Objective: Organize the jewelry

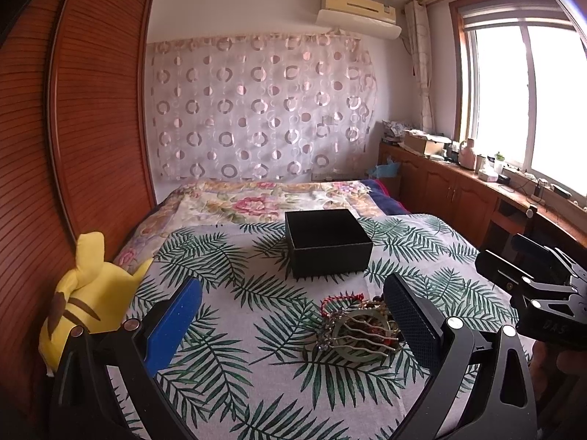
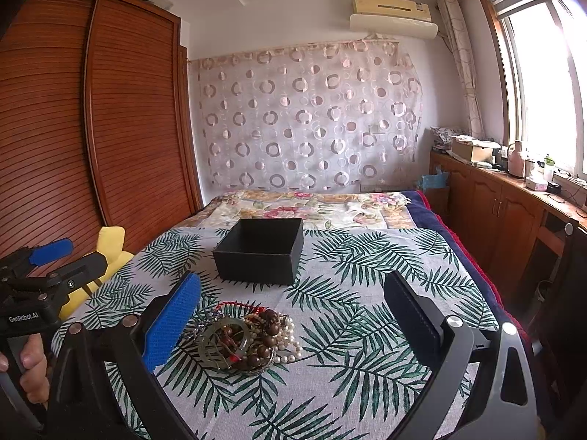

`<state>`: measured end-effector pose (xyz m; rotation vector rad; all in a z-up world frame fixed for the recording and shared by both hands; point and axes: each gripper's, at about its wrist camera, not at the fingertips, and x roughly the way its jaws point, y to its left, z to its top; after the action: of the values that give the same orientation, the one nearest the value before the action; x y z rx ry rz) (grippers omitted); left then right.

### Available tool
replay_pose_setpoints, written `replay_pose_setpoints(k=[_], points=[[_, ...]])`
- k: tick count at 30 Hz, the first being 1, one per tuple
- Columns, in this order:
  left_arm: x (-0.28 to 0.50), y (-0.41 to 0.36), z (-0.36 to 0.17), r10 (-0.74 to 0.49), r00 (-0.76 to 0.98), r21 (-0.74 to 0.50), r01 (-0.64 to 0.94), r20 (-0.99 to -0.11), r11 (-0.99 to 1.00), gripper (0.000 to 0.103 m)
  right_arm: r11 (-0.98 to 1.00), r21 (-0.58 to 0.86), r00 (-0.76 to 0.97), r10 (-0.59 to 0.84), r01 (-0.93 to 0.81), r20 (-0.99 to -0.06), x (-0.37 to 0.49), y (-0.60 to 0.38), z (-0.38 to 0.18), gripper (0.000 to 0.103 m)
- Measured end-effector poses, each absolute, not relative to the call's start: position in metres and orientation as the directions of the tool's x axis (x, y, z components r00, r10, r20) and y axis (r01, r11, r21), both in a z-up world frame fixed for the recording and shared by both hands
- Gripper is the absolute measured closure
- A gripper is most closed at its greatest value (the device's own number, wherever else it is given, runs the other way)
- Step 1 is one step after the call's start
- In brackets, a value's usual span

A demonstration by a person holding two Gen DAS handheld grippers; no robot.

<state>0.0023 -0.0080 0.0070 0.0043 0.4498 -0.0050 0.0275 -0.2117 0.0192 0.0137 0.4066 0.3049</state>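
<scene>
A heap of jewelry (image 1: 357,324) (image 2: 246,337) lies on the leaf-print cloth: a green bangle, a wavy hair comb, brown beads, white pearls and a red cord. Behind it stands an open black box (image 1: 327,244) (image 2: 261,251), which looks empty. My left gripper (image 1: 293,315) hovers open over the cloth, the heap just inside its right finger. My right gripper (image 2: 293,315) is open too, with the heap next to its blue left pad (image 2: 170,324). Each gripper also shows in the other's view, the right gripper (image 1: 539,286) at the right edge and the left gripper (image 2: 44,271) at the left edge.
A yellow plush toy (image 1: 86,300) (image 2: 106,253) lies at the bed's left edge beside the brown wardrobe (image 1: 55,146). A floral blanket (image 1: 256,201) covers the far bed. Wooden cabinets (image 2: 495,212) with clutter run under the window at right. A hand (image 2: 31,366) holds the left gripper's handle.
</scene>
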Motion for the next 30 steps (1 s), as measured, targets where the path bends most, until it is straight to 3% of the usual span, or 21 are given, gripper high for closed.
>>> replay_pose_setpoints(k=[30], points=[[-0.003,-0.003,0.013,-0.007,0.904,-0.002,0.007,-0.428,1.000,0.007,0.954,0.074,0.875,0.296,-0.290,-0.384,0.027,-0.211,0.019,0.002]])
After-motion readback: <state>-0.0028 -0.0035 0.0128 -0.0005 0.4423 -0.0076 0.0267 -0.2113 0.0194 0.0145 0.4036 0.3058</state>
